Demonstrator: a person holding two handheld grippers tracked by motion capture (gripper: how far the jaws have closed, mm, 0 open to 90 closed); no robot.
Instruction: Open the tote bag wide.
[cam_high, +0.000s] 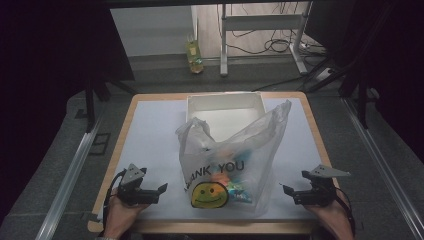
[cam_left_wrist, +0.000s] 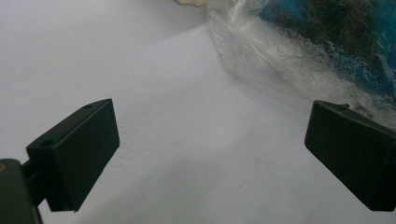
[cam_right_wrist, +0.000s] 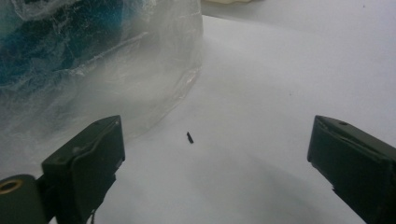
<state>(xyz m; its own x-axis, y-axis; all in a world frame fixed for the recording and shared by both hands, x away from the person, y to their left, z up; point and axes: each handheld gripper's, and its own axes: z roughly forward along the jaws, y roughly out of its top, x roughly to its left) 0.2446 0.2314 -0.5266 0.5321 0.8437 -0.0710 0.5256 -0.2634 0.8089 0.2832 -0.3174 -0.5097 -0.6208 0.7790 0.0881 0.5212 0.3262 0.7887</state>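
Left hand: left hand (cam_high: 120, 212) low at the near left corner of the counter (cam_high: 150, 140), forearm coming in from the bottom edge; the left gripper (cam_high: 159, 190) lies level and points right, toward the bag.
Left fingers: released, spread wide, with bare white counter between them in the left gripper view (cam_left_wrist: 205, 154); the bag's crinkled skin sits just beyond the right-hand finger (cam_left_wrist: 355, 158).
Right hand: right hand (cam_high: 332, 212) low at the near right corner, a mirror of the other; the right gripper (cam_high: 287, 192) lies level and points left at the bag.
Right fingers: released, wide apart, gripping nothing (cam_right_wrist: 215, 168); one small dark speck (cam_right_wrist: 189, 137) lies on the counter ahead.
Bag: one translucent white plastic carrier bag with a yellow smiley face (cam_high: 225, 165), standing at the near middle of the counter between the two grippers, clear of both; coloured packets show through, number not readable.
Box: one shallow white rectangular box (cam_high: 225, 105) behind the bag at the far edge.
Count: two grippers, one bag, one box.
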